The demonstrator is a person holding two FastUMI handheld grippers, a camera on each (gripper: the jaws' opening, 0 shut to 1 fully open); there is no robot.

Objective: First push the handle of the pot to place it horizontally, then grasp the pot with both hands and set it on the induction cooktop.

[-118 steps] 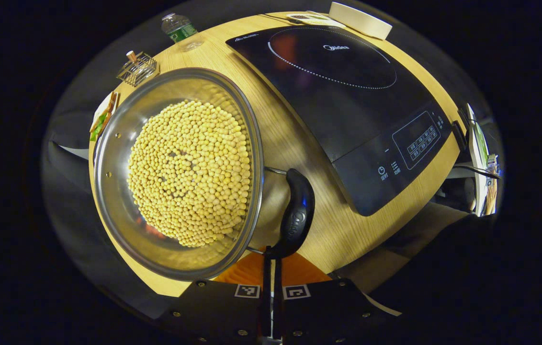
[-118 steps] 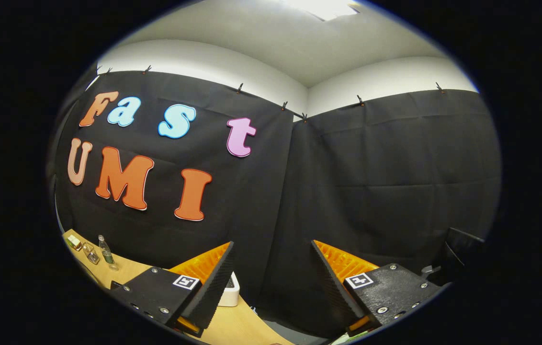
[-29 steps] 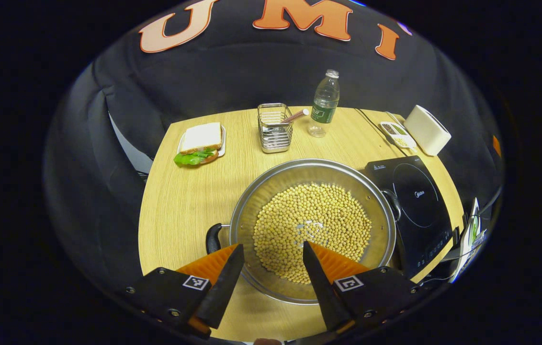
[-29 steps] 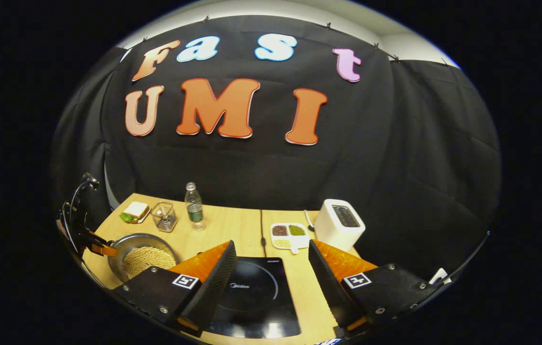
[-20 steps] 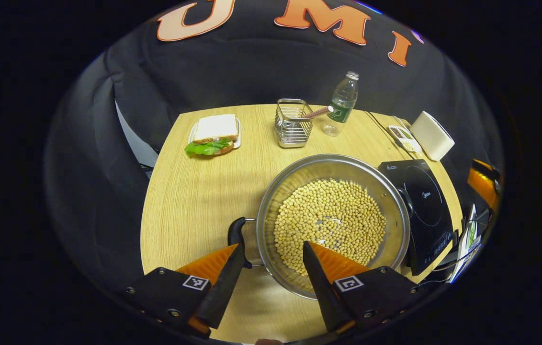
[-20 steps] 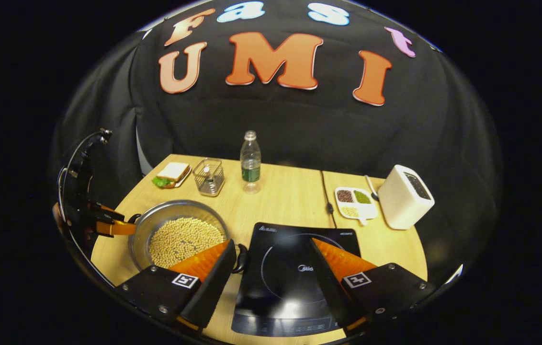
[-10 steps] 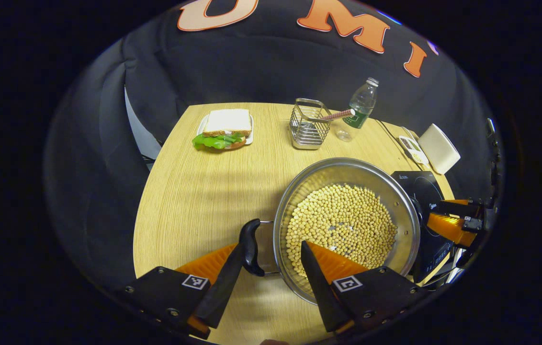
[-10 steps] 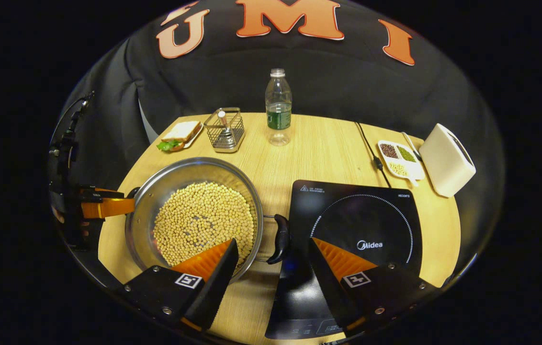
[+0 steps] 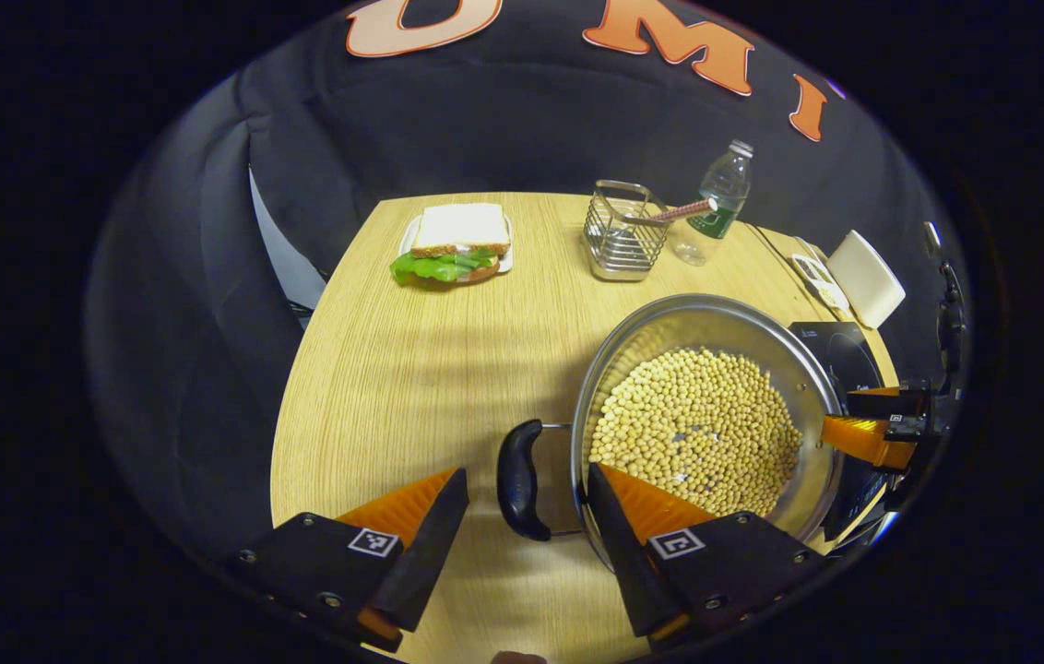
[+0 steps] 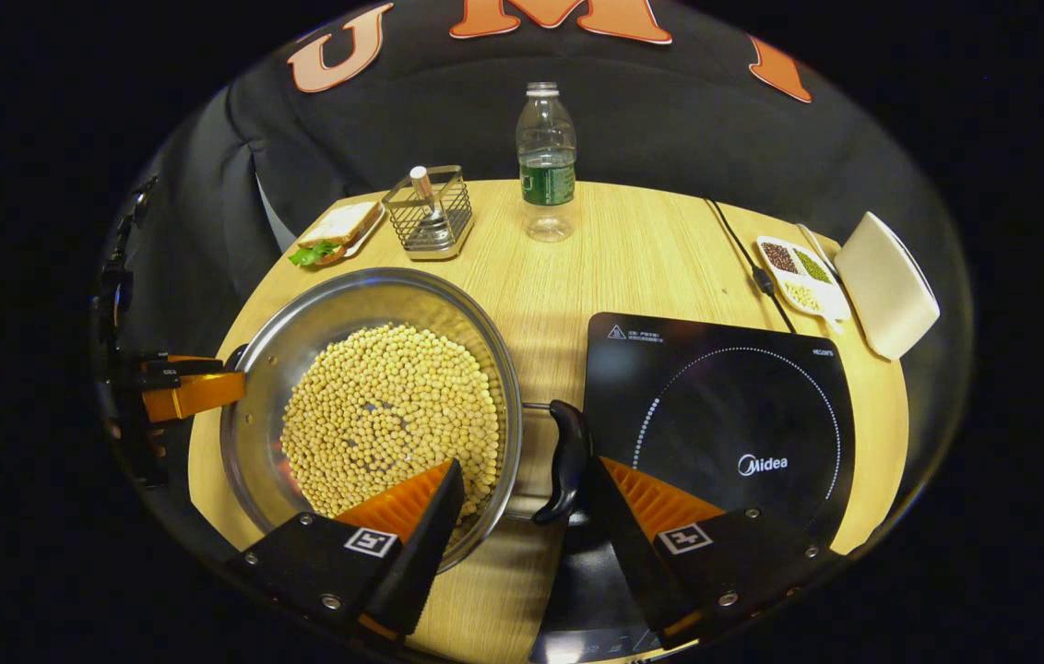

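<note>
A steel pot (image 9: 817,387) heaped with soybeans (image 9: 697,429) is seen resting on the wooden table (image 9: 411,369), just left of the induction cooktop (image 10: 725,415) and not yet on it. In the left gripper view, the left gripper (image 9: 522,503) is held wide open, and the pot's left handle (image 9: 516,480) is framed between its fingers without being touched. The pot's near rim is partly hidden behind one finger (image 9: 619,516). In the right gripper view, the right gripper (image 10: 527,503) is likewise spread apart, with the pot's right handle (image 10: 568,456) set in the gap; whether the handle is brushed by a finger cannot be made out. The cooktop's near edge is cut off behind that gripper. Farther back, a sandwich on a plate (image 9: 453,249), a wire basket (image 9: 623,235), a water bottle (image 10: 547,161), a divided dish of grains (image 10: 794,267) and a white toaster (image 10: 886,281) are ranged across the table. The basket's contents are too small to be told.
</note>
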